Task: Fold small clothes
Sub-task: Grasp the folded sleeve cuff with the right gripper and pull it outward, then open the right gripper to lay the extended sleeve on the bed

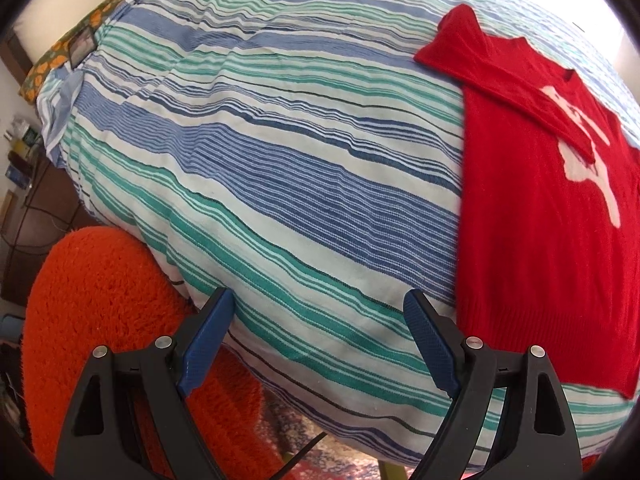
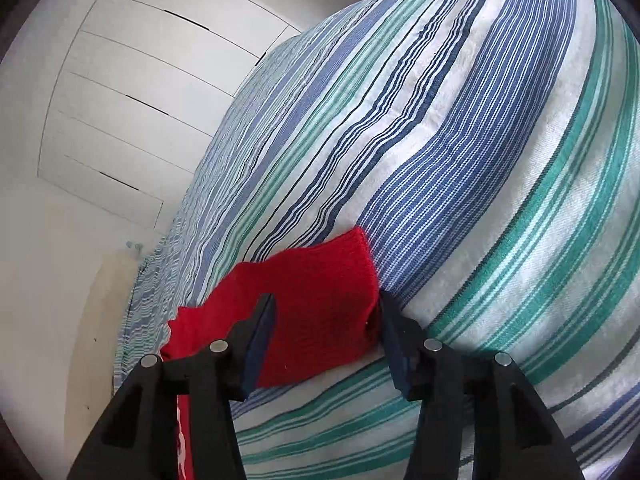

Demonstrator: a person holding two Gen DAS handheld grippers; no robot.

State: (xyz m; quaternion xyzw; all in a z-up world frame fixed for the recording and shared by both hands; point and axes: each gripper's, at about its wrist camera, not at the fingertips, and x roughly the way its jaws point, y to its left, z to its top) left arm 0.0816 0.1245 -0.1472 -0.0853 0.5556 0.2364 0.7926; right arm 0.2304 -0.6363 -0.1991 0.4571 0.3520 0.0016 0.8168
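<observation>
A striped bed cover (image 1: pixel 280 168) is carrying the red sweater (image 1: pixel 540 208), one sleeve lying folded across its chest. The left tool (image 1: pixel 316 312) is hovering wide open; the right tool (image 2: pixel 326 312) is standing wide around the other sleeve (image 2: pixel 320 280).

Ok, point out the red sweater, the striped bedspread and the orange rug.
red sweater (image 1: pixel 532 240), left wrist view, on its body panel.
striped bedspread (image 1: pixel 280 168), left wrist view, on a blue band.
orange rug (image 1: pixel 92 304), left wrist view, on its pile.

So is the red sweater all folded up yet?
Not yet. The red sweater lies mostly spread on the striped bedspread, with only one sleeve folded across its front.
</observation>
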